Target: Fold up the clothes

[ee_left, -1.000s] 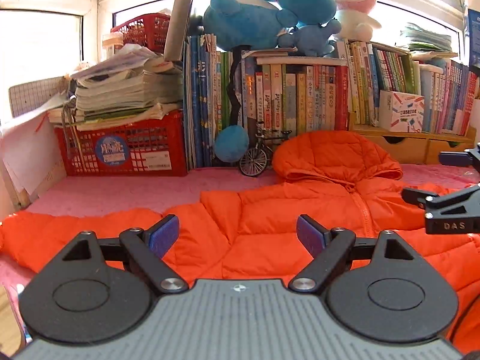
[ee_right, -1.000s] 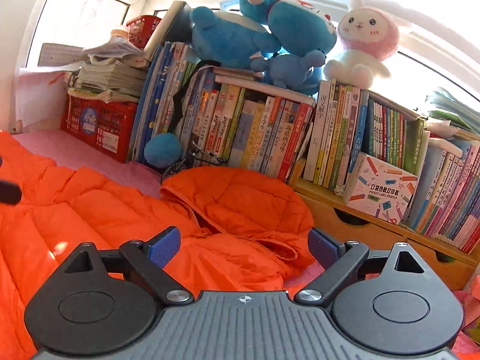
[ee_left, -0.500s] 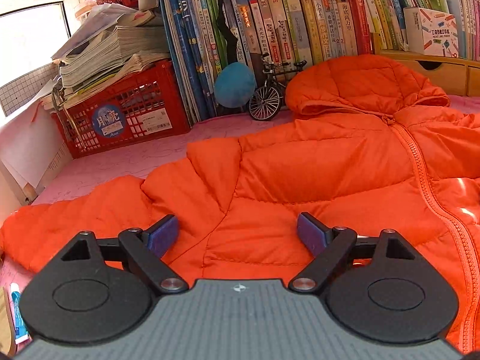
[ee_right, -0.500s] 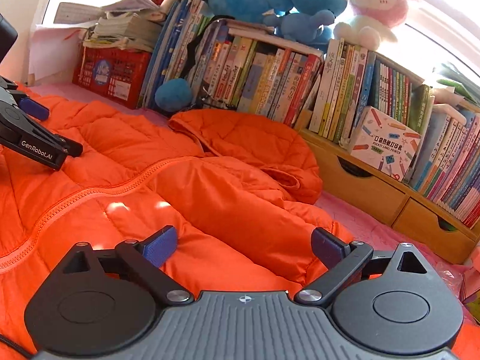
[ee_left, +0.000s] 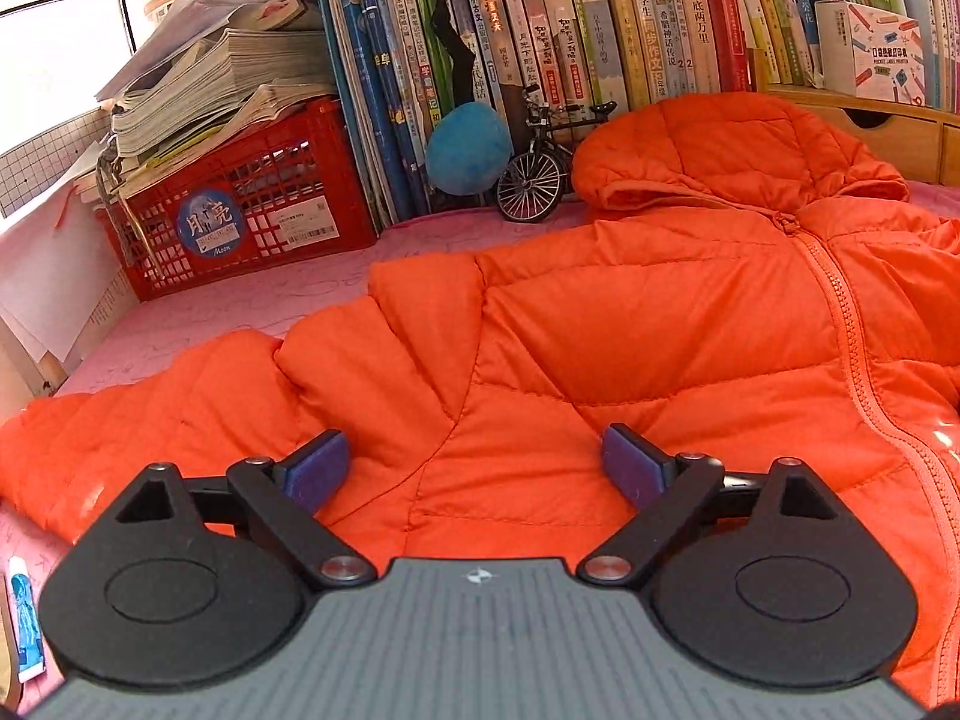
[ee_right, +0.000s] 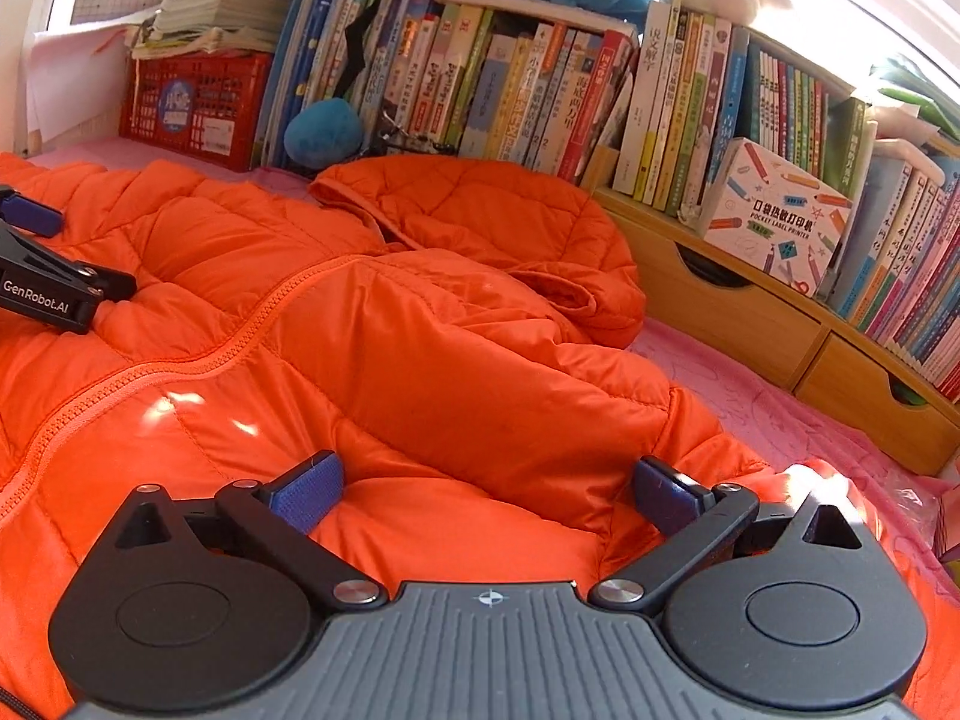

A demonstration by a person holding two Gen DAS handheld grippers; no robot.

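Note:
An orange puffer jacket lies zipped and face up on the pink bed cover, hood toward the books, one sleeve stretched to the left. My left gripper hovers low over the jacket near that sleeve's shoulder, jaws opening, its pads apart with only fabric below. In the right wrist view the jacket has its other sleeve folded over the chest. My right gripper sits just above that sleeve, jaws opening wide, gripping nothing. The left gripper's finger shows at the left edge.
A red crate under stacked papers stands at the back left. A row of books, a blue plush ball and a toy bicycle line the back. A wooden drawer unit borders the right. A small tube lies at the left.
Both grippers have tipped downward and sunk closer to the jacket, and their jaws have spread wider. The plush toys on top of the books have left the left view. The jacket has not moved.

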